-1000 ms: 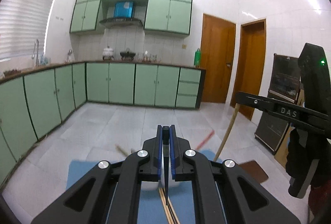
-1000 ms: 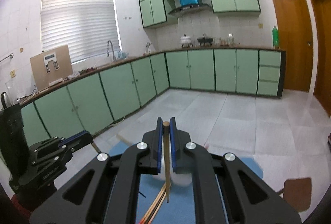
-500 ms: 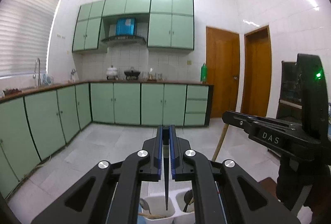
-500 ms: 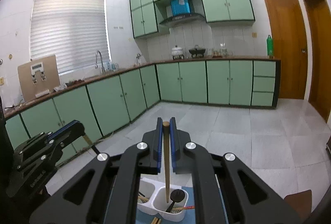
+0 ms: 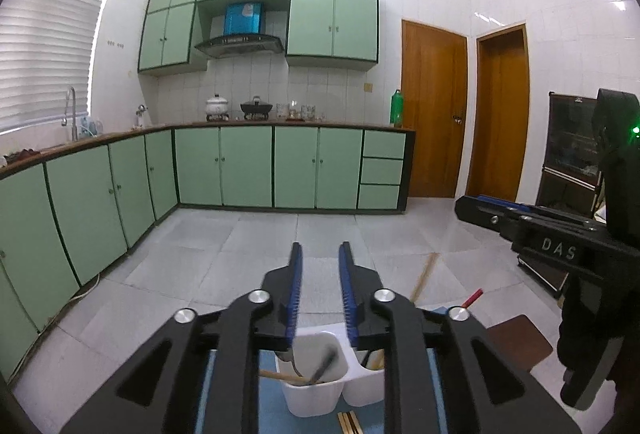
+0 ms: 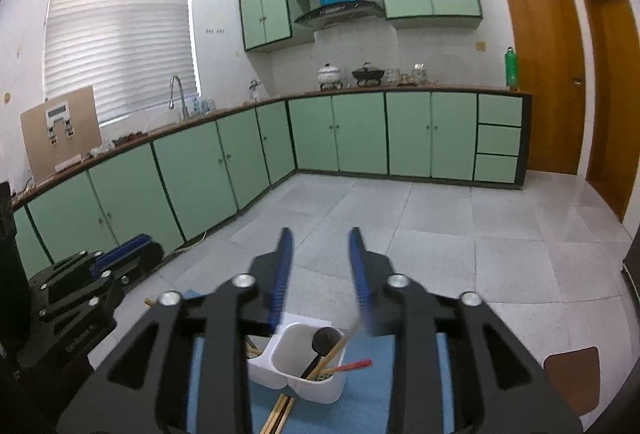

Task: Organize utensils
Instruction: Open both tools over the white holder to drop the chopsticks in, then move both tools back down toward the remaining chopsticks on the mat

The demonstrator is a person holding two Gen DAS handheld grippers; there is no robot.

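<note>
A white two-compartment utensil holder (image 5: 316, 394) (image 6: 298, 374) stands on a blue mat (image 6: 360, 410). My left gripper (image 5: 319, 254) is open and empty above its left compartment, where a dark utensil (image 5: 324, 364) and a wooden stick lie. My right gripper (image 6: 320, 238) is open and empty above the right compartment, which holds a black spoon (image 6: 324, 340), a wooden chopstick (image 6: 340, 346) and a red stick (image 6: 354, 365). Loose wooden chopsticks (image 6: 278, 414) lie on the mat in front of the holder.
The right gripper body (image 5: 560, 246) is at the right of the left wrist view; the left gripper body (image 6: 80, 282) is at the left of the right wrist view. A brown stool seat (image 6: 572, 378) stands to the right. Green kitchen cabinets line the far wall.
Both grippers have opened and let go of the utensils they held: the dark one and the wooden chopstick are now in the holder. Both grippers rose and tilted up earlier.
</note>
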